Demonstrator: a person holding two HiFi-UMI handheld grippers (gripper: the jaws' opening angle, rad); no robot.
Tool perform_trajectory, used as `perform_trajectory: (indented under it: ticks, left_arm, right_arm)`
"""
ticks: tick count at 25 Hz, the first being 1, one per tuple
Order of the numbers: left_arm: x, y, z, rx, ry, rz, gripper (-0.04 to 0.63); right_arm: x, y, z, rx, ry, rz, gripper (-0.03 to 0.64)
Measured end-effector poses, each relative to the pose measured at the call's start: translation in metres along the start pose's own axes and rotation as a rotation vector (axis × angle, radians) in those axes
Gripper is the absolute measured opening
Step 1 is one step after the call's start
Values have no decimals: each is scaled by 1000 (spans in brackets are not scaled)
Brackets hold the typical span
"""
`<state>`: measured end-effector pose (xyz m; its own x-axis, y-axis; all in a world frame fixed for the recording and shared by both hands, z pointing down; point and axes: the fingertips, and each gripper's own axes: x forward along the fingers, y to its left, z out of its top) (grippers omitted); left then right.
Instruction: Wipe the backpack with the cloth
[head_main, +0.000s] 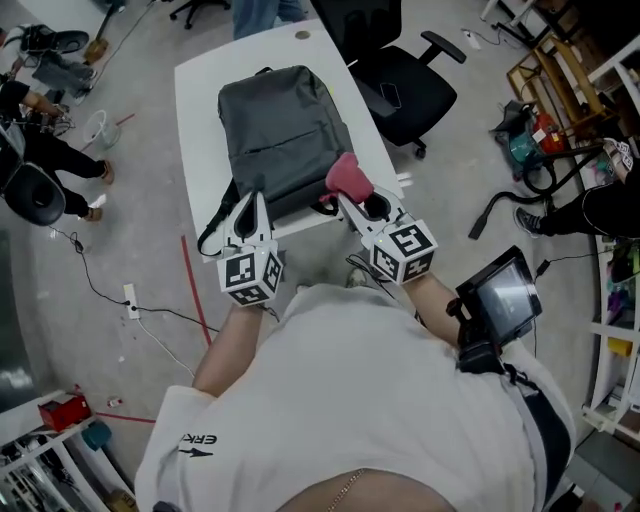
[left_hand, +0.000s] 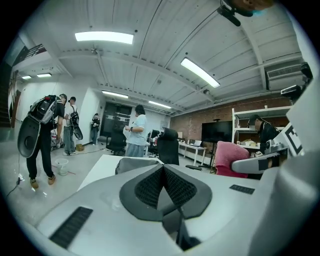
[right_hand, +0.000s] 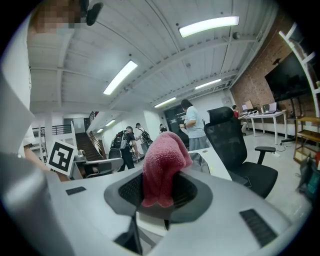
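Lying flat on the white tabletop (head_main: 198, 120) is a dark grey fabric backpack (head_main: 285, 135). Right hand-held gripper (head_main: 358, 203) is clamped on a pink terry cloth (head_main: 348, 177) at its near corner. Left hand-held gripper (head_main: 252, 212) is closed, holding nothing.

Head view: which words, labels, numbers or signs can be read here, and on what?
"ERK" on the left sleeve of the person's white T-shirt; any further letters are hidden.
Black-and-white square markers on the gripper cubes: patterns only, no letters.
Small black screen unit: too small to read.
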<state>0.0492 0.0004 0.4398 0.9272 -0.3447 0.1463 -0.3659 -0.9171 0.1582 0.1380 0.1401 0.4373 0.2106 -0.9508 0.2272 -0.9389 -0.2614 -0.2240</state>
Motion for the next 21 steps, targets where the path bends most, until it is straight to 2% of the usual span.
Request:
perform_trajectory:
  ticks: [21]
  left_arm:
    - [10,-41,-14,8,26,21,3]
  right_arm:
    - [-18,-26,-4,32,-8,34,114]
